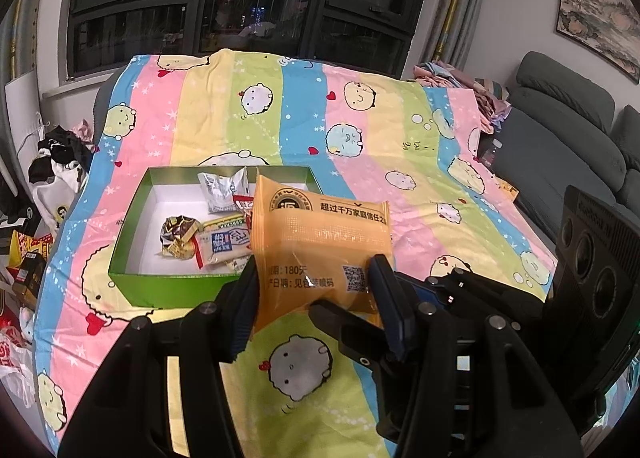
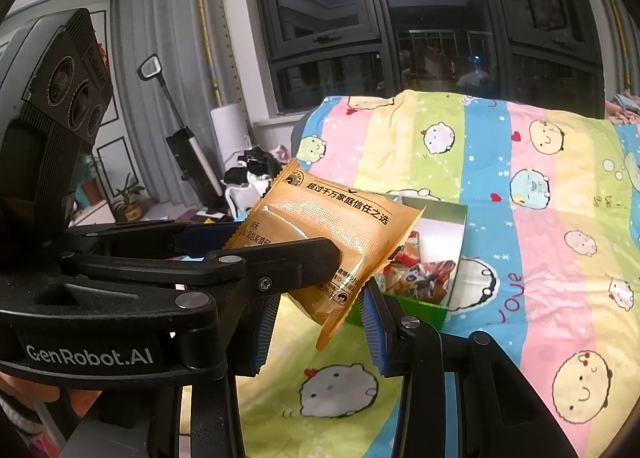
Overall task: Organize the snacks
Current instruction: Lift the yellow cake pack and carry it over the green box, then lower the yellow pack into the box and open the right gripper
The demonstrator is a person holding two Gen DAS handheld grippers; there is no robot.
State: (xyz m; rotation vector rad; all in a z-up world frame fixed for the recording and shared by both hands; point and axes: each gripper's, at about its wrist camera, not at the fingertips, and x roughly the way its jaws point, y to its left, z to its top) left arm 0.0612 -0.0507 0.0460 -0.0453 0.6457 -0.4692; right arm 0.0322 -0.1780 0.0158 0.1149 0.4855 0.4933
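An orange snack packet is held upright in the air, in front of a green open box that lies on the striped cartoon blanket. My left gripper is shut on the packet's lower part. My right gripper is open, its blue pads on either side of the packet's lower corner without pressing it. The left gripper's fingers cross the right wrist view from the left and clamp the packet. The box holds several wrapped snacks.
The blanket covers a raised surface below a dark window. A grey sofa stands at the right. Bags and clothes lie on the floor at the left, and a vacuum leans near the curtain.
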